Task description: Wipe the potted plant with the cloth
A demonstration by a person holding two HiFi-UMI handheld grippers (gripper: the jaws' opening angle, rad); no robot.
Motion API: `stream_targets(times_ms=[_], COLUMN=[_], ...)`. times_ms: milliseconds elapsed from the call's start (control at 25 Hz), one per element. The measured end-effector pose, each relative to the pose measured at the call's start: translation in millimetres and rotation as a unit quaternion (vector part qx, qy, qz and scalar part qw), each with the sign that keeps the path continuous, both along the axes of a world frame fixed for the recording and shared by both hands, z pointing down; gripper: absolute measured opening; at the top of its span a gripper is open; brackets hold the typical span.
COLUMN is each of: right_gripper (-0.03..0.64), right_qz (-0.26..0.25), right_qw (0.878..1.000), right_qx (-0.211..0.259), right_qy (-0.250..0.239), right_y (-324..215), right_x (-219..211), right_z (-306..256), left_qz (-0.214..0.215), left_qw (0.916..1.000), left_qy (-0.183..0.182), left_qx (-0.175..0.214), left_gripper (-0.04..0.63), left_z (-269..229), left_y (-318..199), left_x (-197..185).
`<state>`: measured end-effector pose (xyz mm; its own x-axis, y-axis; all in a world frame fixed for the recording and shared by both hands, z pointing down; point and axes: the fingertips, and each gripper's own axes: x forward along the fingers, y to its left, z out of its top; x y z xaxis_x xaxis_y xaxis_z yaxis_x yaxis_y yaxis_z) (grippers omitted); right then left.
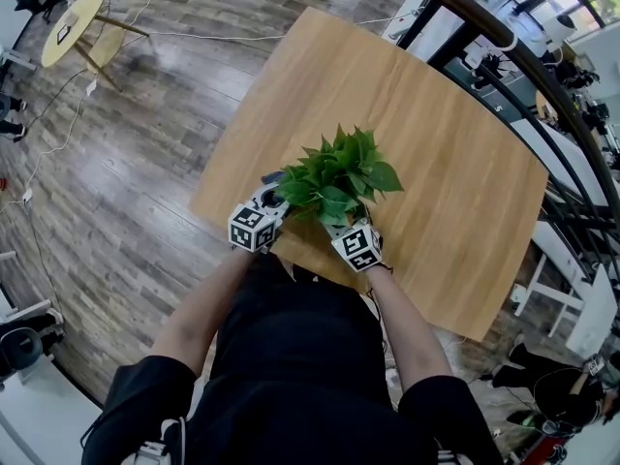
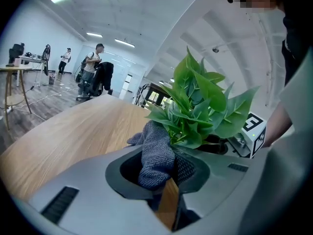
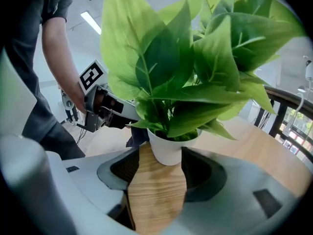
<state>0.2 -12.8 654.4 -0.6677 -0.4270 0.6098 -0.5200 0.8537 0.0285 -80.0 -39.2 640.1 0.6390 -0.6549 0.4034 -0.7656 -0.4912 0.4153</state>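
A pale wooden tabletop (image 1: 436, 163) stands on a dark plank floor (image 1: 126, 182) in a bright open room, with a small round yellow table (image 1: 76, 19) far off at one corner and a dark railing (image 1: 523, 61) along the other side. The plant (image 1: 337, 177) sits near the edge closest to the person, its green leaves spreading over a white pot (image 3: 165, 152).

The left tongs (image 2: 164, 180) are clamped on a grey cloth (image 2: 156, 153), which bunches up out of the jaws and presses against the lower leaves on the plant's left side. The right tongs (image 3: 159, 168) are spread apart, bare wood showing between them. The pot stands at their tips, in the gap; whether either jaw touches it cannot be told. In the left gripper view, two people (image 2: 93, 65) stand far back across the room.
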Motion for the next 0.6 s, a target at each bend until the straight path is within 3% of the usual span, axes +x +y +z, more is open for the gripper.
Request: stream_targets(times_ms=[360,600], right_gripper=[0.258,0.258], right_qz=[0.007,0.024], right_qw=[1.000,0.997], right_qx=[0.002,-0.039], right_qy=[0.009,-0.066], right_y=[-2,10], right_x=[5,-6], right_z=[2,-2], left_qz=[0.009,0.005], left_qw=[1.0000,0.9999], left_qy=[0.001,-0.004], left_qx=[0.000,-0.010], left_gripper=[0.109,0.109], left_z=[7,10], left_y=[11,16], left_x=[5,6])
